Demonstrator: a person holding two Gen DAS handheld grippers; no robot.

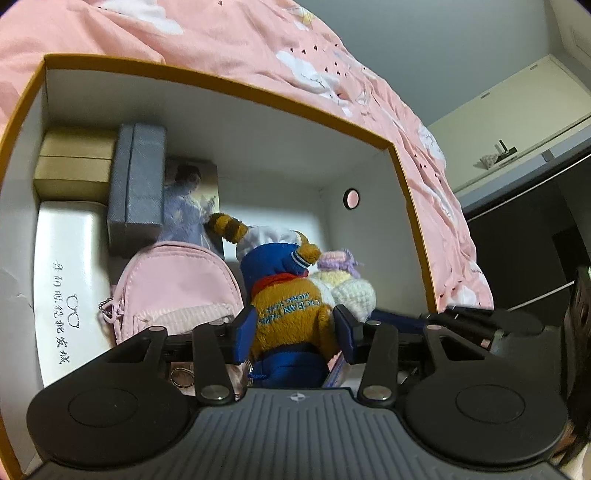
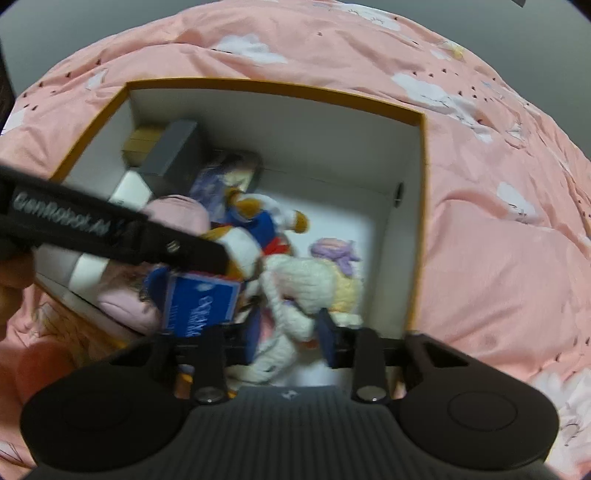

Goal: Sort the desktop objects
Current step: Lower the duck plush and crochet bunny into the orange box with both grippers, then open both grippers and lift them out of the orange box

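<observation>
Box (image 1: 207,79) (orange-rimmed) sits on the pink bedding (image 1: 258,33); inside, against its near wall, the left gripper (image 1: 293,334) clamps a plush mascot (image 1: 286,306), the right gripper (image 2: 290,332) a crocheted doll (image 2: 299,288).

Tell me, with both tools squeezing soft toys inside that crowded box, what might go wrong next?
1. The left tool grips the orange-and-blue plush mascot low on its body, beside the pink mini backpack; lifting could drag the backpack.
2. The right tool pinches the white crocheted doll, which is blurred in the right wrist view; a loose limb may slip free.
3. Both tools crowd the yellow-rimmed cardboard box and might collide.
</observation>
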